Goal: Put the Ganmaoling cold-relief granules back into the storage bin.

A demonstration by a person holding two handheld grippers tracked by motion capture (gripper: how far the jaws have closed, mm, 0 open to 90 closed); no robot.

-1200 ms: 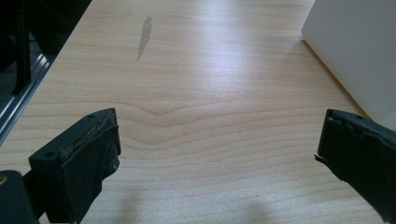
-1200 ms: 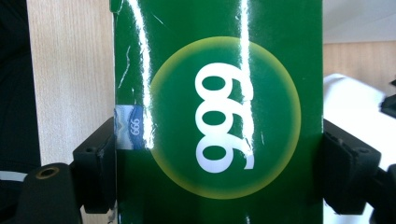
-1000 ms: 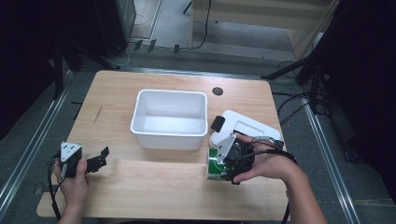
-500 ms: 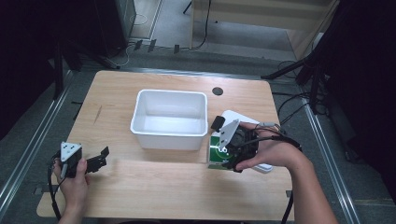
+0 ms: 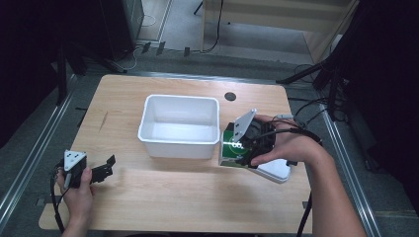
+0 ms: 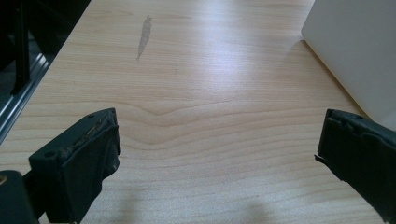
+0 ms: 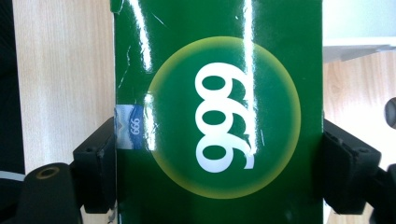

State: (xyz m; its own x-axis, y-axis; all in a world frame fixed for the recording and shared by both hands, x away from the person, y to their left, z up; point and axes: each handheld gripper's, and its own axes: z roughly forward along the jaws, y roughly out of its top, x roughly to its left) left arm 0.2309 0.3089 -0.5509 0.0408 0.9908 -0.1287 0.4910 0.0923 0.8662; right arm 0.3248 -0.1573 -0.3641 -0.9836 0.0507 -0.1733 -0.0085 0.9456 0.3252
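Right tool point(image 5: 236, 148) clamps the green box point(image 7: 219, 112) beside the white bin point(image 5: 179, 127); left tool point(image 5: 101, 170) gapes empty.

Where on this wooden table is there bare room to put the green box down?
Bare wood runs along the near edge of the table, between the left gripper and the white plastic bin. It is crowded by the white lid, under the green box.

- I see a light wooden rectangular table point(image 5: 163, 197) with rounded corners, and a small dark round grommet hole point(image 5: 230, 96) near its far edge.
- Grey metal rails point(image 5: 29, 163) run along its left and right edges.
- Beyond the far edge lies a grey floor point(image 5: 183, 24) with black cables point(image 5: 133, 54), below pale wooden furniture point(image 5: 276, 19).
- Both sides of the room are dark; glare brightens the worktop.
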